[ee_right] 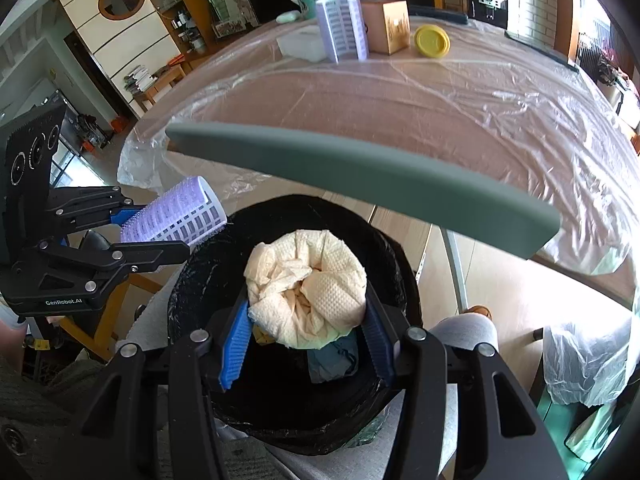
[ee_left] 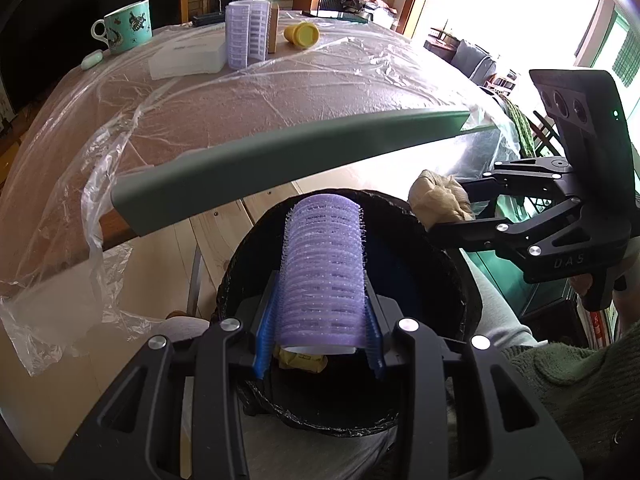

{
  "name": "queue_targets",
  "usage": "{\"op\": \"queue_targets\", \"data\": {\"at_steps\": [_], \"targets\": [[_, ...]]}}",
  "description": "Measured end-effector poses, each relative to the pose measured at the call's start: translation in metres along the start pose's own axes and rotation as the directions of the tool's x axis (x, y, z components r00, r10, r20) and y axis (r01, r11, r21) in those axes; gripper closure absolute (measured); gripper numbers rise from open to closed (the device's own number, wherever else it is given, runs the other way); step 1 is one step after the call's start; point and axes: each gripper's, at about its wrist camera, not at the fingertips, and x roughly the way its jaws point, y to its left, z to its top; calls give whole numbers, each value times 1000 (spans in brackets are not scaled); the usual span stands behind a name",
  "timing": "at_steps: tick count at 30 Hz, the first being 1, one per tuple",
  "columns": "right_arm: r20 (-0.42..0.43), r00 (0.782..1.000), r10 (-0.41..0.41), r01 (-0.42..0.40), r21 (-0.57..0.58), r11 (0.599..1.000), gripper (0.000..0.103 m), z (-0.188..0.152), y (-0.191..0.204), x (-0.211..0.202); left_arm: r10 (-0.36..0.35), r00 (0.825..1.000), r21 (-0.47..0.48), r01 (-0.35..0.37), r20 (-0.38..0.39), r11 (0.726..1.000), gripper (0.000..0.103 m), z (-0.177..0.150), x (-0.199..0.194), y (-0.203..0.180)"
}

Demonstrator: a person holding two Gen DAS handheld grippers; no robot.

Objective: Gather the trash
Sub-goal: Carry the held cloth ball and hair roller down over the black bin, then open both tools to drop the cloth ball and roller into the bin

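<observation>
**Two light bits of trash poised over the bin**

Plastic-sheeted tabletop [ee_right: 400, 92] behind the black-lined bin [ee_right: 192, 276]: above its mouth, left claw [ee_left: 320, 320] pinches a stiff, featherweight hair roller [ee_left: 324, 264] across its barrel; right claw [ee_right: 306, 344] squeezes a soft crumpled paper towel [ee_right: 308, 292] by its sides.

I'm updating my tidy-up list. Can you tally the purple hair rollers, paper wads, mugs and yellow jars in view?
Purple hair rollers: 3 (held roller in the left claw, standing rollers)
Paper wad: 1, in the right claw
Mug: 1
Yellow jar: 1
Total: 6
</observation>
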Motion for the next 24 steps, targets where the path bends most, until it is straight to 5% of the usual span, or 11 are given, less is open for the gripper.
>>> {"op": "queue_targets", "data": {"at_steps": [24], "targets": [[-76,996,-45,45,-9,999,52,-14,-6,34,68,991,35,-65,-111,997,65,-15,43,7]]}}
